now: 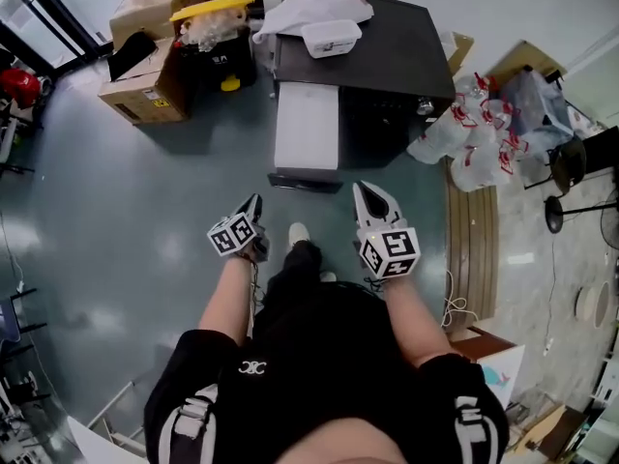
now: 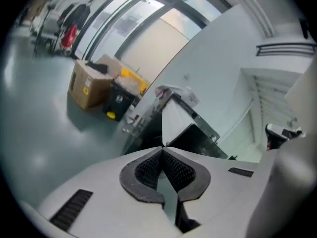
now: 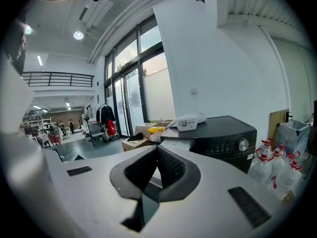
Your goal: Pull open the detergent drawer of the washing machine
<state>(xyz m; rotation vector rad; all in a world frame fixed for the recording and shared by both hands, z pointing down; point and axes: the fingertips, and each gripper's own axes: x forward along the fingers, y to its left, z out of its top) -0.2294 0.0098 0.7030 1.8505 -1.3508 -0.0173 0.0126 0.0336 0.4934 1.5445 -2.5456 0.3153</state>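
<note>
Closest to the lens, a person's dark shirt is being seen from above, with both forearms being stretched forward.

Ahead of them, the detergent drawer is being shown pulled out: a white slab jutting from the upper left front of the black washing machine, over the grey floor. No gripper is touching it.

Just short of the drawer, the left gripper is being held with its jaws pressed together and nothing between them; in the left gripper view its tips are being seen meeting in front of the drawer's white end. Beside it, the right gripper is being held near the drawer's front corner, apart from it, its jaws likewise being kept together at the tips and empty. A white shoe is being seen between the two grippers.

On the machine's top, a white container is being rested beside a white bag. To the left, a cardboard box and a black bin with a yellow lid are being kept on the floor; to the right, bagged spray bottles are being piled against the machine.
</note>
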